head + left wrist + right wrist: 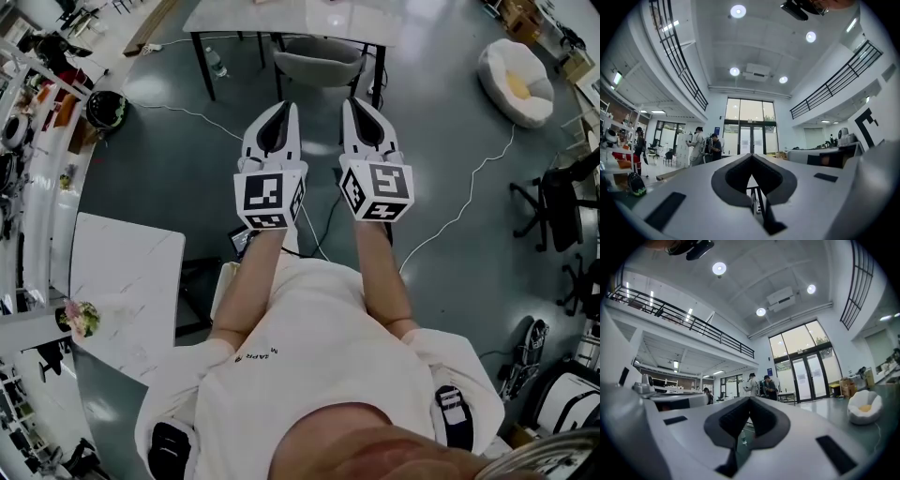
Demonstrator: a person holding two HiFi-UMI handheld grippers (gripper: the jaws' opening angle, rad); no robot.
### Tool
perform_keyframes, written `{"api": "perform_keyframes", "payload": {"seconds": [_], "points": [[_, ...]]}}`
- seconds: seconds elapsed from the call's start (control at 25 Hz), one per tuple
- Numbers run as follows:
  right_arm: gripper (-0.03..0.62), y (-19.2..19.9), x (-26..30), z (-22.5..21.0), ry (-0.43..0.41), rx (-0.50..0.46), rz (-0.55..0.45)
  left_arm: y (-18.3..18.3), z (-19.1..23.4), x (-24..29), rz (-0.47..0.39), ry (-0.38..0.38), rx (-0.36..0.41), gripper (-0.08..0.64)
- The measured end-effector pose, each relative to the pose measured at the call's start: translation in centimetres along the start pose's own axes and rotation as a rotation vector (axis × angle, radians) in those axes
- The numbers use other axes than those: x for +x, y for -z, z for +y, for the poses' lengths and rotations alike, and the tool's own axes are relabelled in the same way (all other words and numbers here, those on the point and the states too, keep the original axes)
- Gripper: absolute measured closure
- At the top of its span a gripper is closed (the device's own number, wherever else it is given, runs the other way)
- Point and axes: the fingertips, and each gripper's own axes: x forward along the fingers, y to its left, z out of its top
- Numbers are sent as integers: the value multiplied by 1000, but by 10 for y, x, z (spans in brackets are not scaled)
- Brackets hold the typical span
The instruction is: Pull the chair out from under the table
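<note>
A grey upholstered chair is tucked under the white-topped table with black legs at the top of the head view. My left gripper and right gripper are held side by side in front of me, pointing toward the chair, short of its backrest and apart from it. Both are shut with nothing between the jaws. In the left gripper view the jaws meet at the tip, with a table leg showing below them. In the right gripper view the jaws are likewise closed and empty.
A white marble-look table stands at my left. White cables trail over the grey floor. A white beanbag lies at the upper right, black office chairs at the right. Several people stand far off by glass doors.
</note>
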Motion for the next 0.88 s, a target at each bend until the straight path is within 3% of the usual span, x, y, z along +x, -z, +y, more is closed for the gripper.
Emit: {"api": "perform_keyframes", "payload": {"seconds": [0.36,0.76,0.88], "points": [[580,19,122,-25,32,2,20,30,65,108,31,40,-31,558],[580,20,287,-27,83,-4,39,29,168,241,28,137,-40,558],[580,4,297,-41,102,-16,25,18,165,262,19,149,-40,558]]}}
